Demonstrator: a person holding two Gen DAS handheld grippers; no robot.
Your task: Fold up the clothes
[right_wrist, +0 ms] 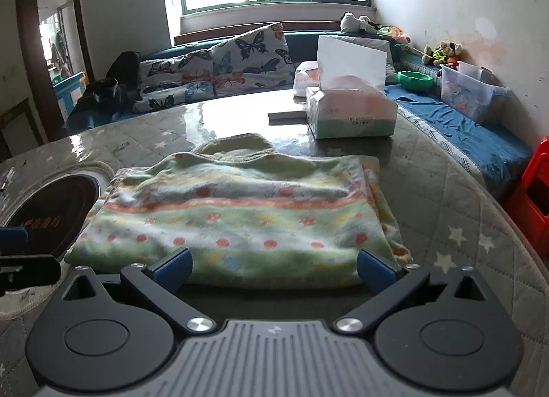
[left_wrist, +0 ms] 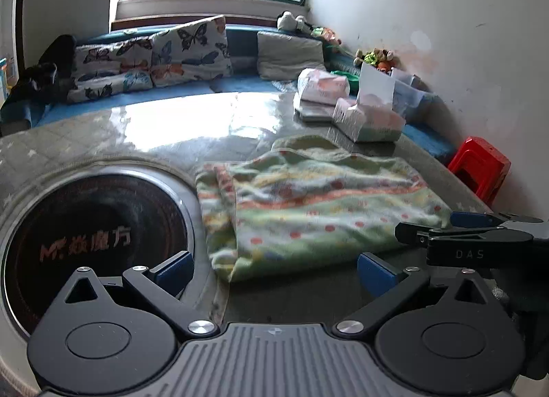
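Observation:
A green fleece garment (right_wrist: 240, 215) with an orange stripe and red dots lies folded into a rectangle on the quilted, star-patterned table (right_wrist: 456, 211). My right gripper (right_wrist: 274, 268) is wide open at its near edge, and the hem lies just between the blue pads (right_wrist: 175, 266) without being pressed. In the left wrist view the garment (left_wrist: 308, 205) lies ahead and to the right. My left gripper (left_wrist: 274, 270) is wide open and holds nothing, its near-left corner just ahead of the fingers. The right gripper (left_wrist: 425, 223) shows at the garment's right side; the left gripper (right_wrist: 20, 253) shows at the far left edge.
A round black cooktop (left_wrist: 96, 232) is set into the table left of the garment. Tissue packs (right_wrist: 350, 112) stand behind it. A red stool (left_wrist: 480, 170) stands off the table's right edge. A bench with butterfly cushions (right_wrist: 247, 57) and a clear box (right_wrist: 470, 91) runs along the walls.

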